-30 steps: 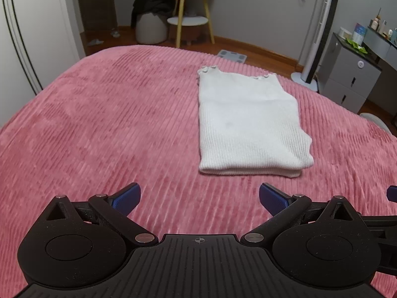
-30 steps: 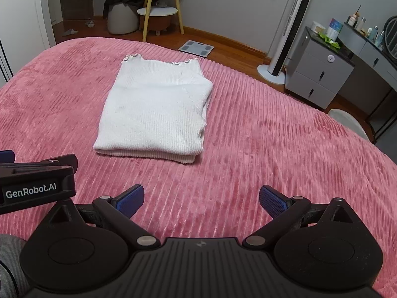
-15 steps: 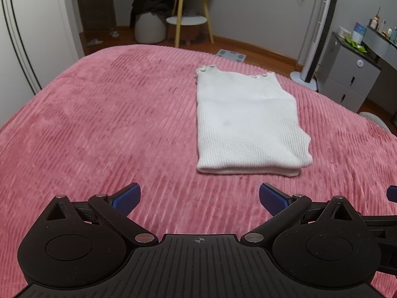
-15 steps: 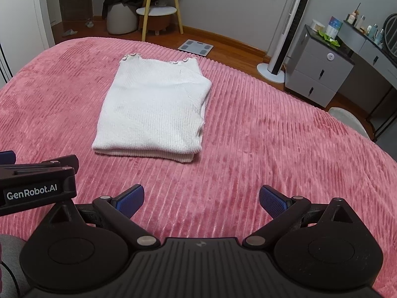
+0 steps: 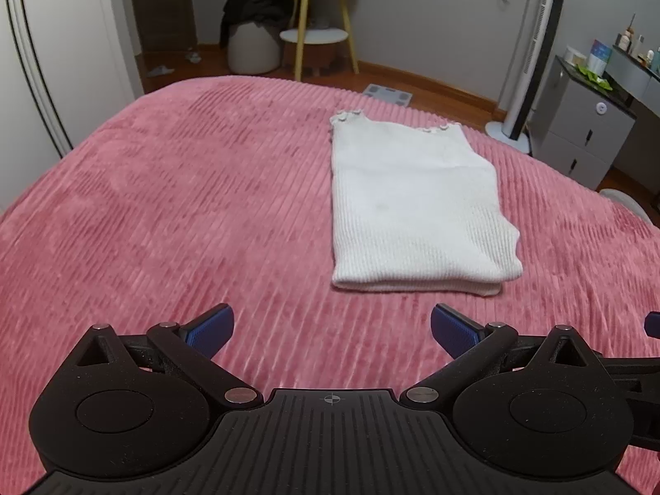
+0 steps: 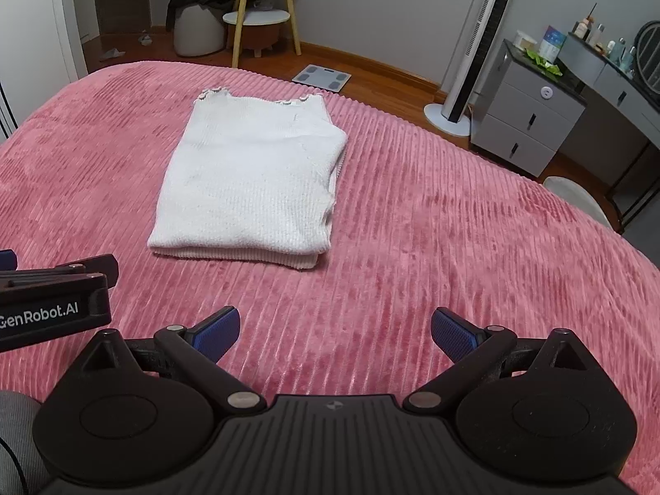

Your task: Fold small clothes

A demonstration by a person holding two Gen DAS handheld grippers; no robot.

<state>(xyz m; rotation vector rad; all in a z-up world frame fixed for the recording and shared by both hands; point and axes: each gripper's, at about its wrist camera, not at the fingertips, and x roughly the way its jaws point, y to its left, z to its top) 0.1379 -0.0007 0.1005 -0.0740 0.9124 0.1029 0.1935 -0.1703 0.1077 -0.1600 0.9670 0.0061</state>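
A white ribbed knit top [image 5: 412,202] lies folded flat on the pink corduroy bedspread [image 5: 173,214], its scalloped neckline toward the far edge. In the right wrist view the same top [image 6: 251,181] sits ahead and to the left. My left gripper [image 5: 332,328] hovers open over bare bedspread, short of the top's near fold, nothing between its blue pads [image 5: 208,330]. My right gripper [image 6: 335,330] is open too, to the right of the top and nearer than it. The left gripper's body [image 6: 53,301] shows at the left edge of the right wrist view.
Beyond the bed's far edge are a wooden floor with a bathroom scale [image 6: 321,77], a yellow-legged side table [image 5: 315,37], a pouf with dark clothes [image 5: 251,41], a tower fan [image 6: 470,49] and a grey drawer unit [image 6: 524,123]. A white wardrobe [image 5: 49,62] stands at left.
Both views have shifted only slightly; the top sits a touch higher and further left in each frame. The jaws stay open.
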